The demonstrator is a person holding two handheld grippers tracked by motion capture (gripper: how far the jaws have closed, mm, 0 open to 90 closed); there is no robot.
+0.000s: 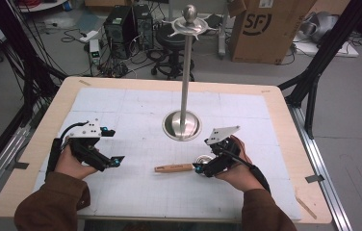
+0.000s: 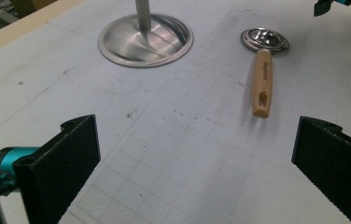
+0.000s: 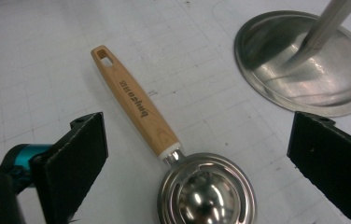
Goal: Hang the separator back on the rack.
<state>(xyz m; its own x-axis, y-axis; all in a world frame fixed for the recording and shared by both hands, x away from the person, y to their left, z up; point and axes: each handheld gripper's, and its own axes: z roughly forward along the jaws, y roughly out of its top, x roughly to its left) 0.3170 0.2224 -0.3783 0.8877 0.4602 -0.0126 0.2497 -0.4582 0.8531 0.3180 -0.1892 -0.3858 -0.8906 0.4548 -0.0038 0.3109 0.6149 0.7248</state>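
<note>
A utensil with a wooden handle [image 1: 174, 168] and a round slotted metal head [image 3: 206, 192] lies flat on the white grid mat [image 1: 135, 192]. My right gripper [image 3: 197, 156] is open, its jaws standing on either side of the metal head without touching it. In the high view the right gripper [image 1: 204, 160] hovers just over that head. My left gripper [image 1: 112, 146] is open and holds nothing, a hand's width left of the handle's end. The left gripper view faces the utensil [image 2: 262, 84] lying ahead, beyond its wide-apart jaws [image 2: 194, 163].
A metal stand with a round base [image 1: 182, 126] and a tall pole topped by hooks [image 1: 189, 26] rises at the mat's middle, just behind the utensil. The wooden table edge [image 1: 294, 144] frames the mat. Boxes, cables and a stool sit on the floor beyond.
</note>
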